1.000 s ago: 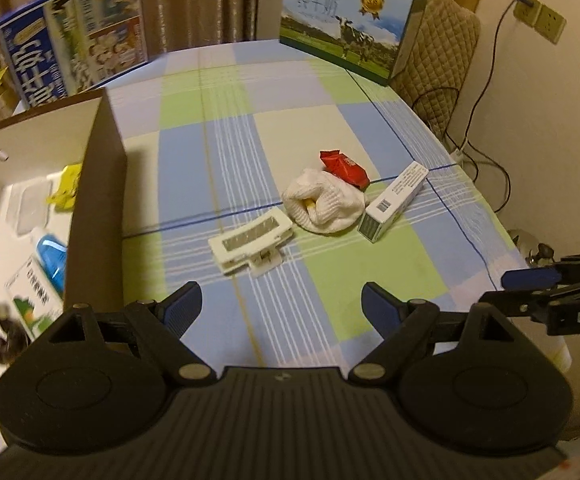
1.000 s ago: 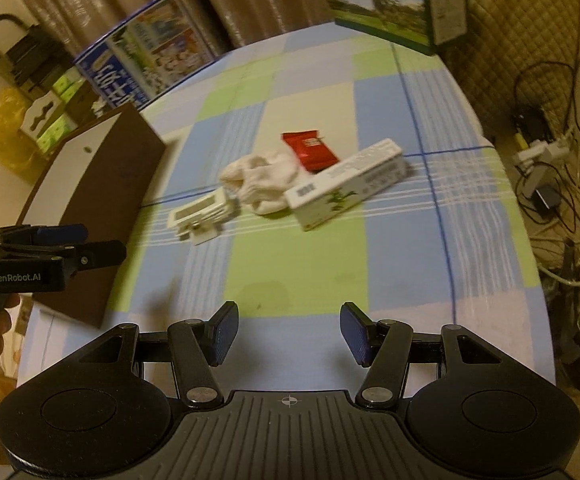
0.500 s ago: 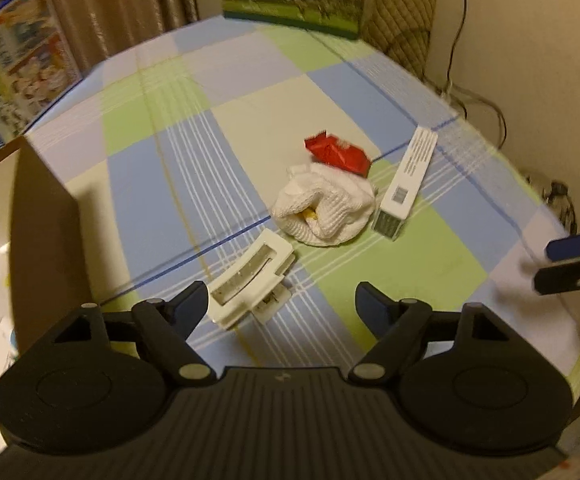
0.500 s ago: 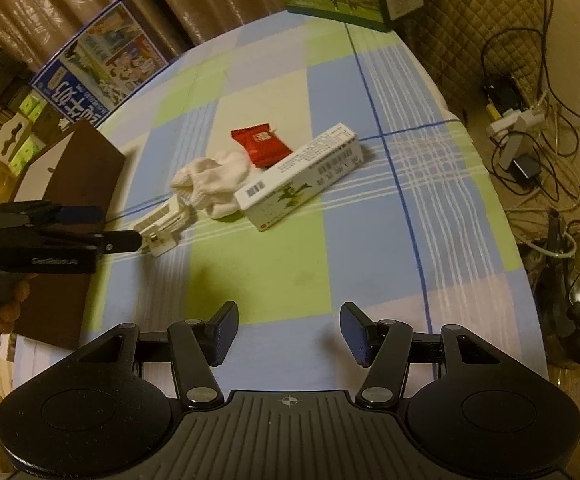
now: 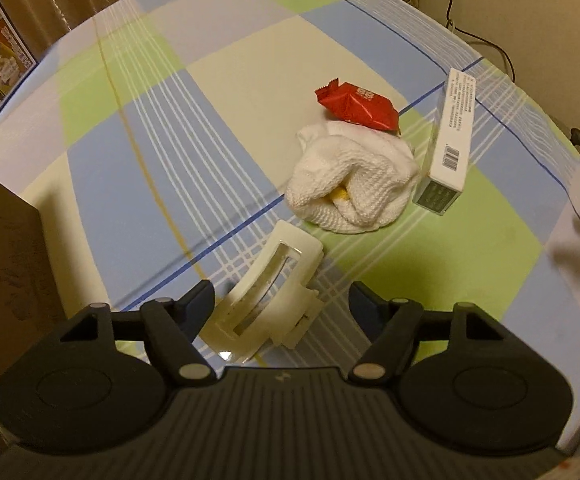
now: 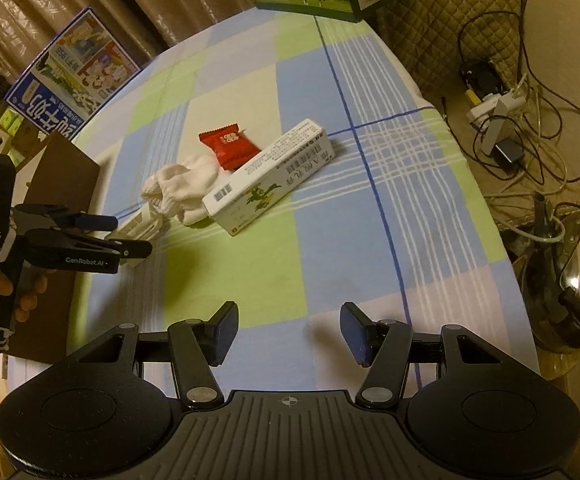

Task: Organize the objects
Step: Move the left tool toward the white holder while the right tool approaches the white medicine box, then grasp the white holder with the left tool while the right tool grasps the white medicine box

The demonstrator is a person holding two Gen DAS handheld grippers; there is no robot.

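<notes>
In the left wrist view, the left gripper (image 5: 282, 300) is hanging low over the checked tablecloth (image 5: 218, 128), much closer to it than a second ago. Its jaws have just been closing and are standing half-wide around the cream hair clip (image 5: 268, 292), which is lying flat on the cloth between the fingertips. The left pad looks just beside the clip's edge and the right pad is clearly apart from it, so nothing is gripped. A second ago the clip was lying well ahead of the fingers; it is now sitting right between them. Beyond the clip, the white knitted sock (image 5: 353, 184) is lying bunched up, the red snack packet (image 5: 355, 106) is touching its far side, and the long white carton (image 5: 447, 144) is lying just beside it on the right. The brown box wall (image 5: 6, 260) is filling the left edge, with far less of the box showing than before.

In the right wrist view, the right gripper (image 6: 288, 334) is hovering above bare cloth near the table's front edge, jaws moderately apart and holding nothing, the same gap as earlier. A hand (image 6: 6, 284) is holding the left gripper (image 6: 130, 236) at the left, its tips now down at the hair clip (image 6: 138, 226), having come forward from the brown box (image 6: 64, 184). The sock (image 6: 182, 186), packet (image 6: 228, 148) and carton (image 6: 268, 176) are lying where they were.
</notes>
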